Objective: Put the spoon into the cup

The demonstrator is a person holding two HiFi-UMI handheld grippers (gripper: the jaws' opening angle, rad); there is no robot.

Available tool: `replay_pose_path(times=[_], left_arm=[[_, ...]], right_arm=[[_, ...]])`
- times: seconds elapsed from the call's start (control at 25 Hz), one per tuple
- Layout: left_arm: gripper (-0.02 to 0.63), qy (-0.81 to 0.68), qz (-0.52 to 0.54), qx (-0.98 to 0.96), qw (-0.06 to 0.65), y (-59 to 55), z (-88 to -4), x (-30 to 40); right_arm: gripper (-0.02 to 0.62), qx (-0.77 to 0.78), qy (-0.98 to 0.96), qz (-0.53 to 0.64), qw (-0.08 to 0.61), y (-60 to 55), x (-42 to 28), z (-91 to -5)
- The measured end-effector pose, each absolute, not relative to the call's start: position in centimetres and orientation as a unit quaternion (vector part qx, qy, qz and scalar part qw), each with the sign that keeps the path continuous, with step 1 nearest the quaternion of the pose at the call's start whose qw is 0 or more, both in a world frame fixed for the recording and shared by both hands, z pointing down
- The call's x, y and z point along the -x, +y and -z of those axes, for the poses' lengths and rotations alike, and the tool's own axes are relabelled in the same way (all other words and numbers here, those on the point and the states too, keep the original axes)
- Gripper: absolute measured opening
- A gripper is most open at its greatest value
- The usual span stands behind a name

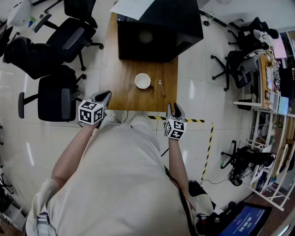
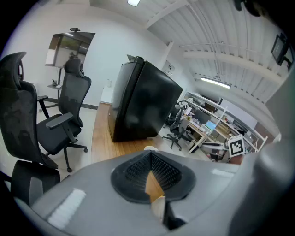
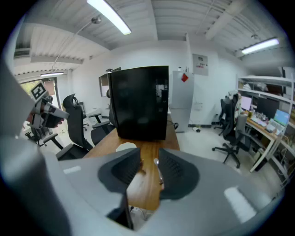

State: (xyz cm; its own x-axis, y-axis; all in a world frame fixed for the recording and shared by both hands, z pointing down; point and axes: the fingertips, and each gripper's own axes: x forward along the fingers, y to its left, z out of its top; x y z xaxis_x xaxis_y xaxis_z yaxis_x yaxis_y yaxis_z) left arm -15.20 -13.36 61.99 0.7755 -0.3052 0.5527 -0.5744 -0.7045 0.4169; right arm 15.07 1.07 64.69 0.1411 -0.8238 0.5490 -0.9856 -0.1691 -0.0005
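Bright even light from ceiling tubes (image 3: pixel 109 18); glare on glossy floor (image 1: pixel 27 156); fisheye bending, dark corners in gripper views.

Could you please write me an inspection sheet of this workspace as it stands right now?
Surface: wooden table, lit evenly, no spills seen.
Job's things: white cup upright; spoon lying on the table to its right, apart from it, not yet in the cup.
Clutter: large black box at the far end, with a white sheet on top.
Grippers: left gripper shut, empty; right gripper open, empty; both by the near edge, touching nothing.
Cables: nothing seen on the table.
Surroundings: black office chairs to the left; shelving to the right; yellow-black floor tape.
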Motion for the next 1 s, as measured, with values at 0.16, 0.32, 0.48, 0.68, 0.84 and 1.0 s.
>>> replay_pose_path(times=[0.16, 0.32, 0.48, 0.68, 0.84, 1.0], left_arm=[[0.0, -0.266, -0.218, -0.887, 0.308, -13.3, -61.1, 13.6], [0.0, -0.271, -0.222, -0.883, 0.313, -12.7, -61.0, 11.7], [0.0, -0.273, -0.23, -0.882, 0.307, -12.5, -60.8, 10.1], [0.0, -0.287, -0.235, -0.878, 0.301, -13.1, -60.6, 9.6], [0.0, -0.31, -0.234, -0.868, 0.309, -13.8, -60.6, 10.1], [0.0, -0.328, -0.233, -0.861, 0.311, -14.0, -60.4, 9.9]], right_arm=[[0.118, -0.707, -0.635, -0.227, 0.212, 0.3, -16.9, -66.2], [0.118, -0.681, -0.656, -0.247, 0.212, -0.7, -17.4, -67.0], [0.118, -0.653, -0.673, -0.26, 0.229, -1.9, -17.8, -68.7], [0.146, -0.62, -0.675, -0.279, 0.285, -2.3, -18.9, -74.2], [0.147, -0.582, -0.683, -0.302, 0.322, -2.7, -18.8, -79.1], [0.147, -0.55, -0.685, -0.32, 0.356, -2.5, -18.9, -83.0]])
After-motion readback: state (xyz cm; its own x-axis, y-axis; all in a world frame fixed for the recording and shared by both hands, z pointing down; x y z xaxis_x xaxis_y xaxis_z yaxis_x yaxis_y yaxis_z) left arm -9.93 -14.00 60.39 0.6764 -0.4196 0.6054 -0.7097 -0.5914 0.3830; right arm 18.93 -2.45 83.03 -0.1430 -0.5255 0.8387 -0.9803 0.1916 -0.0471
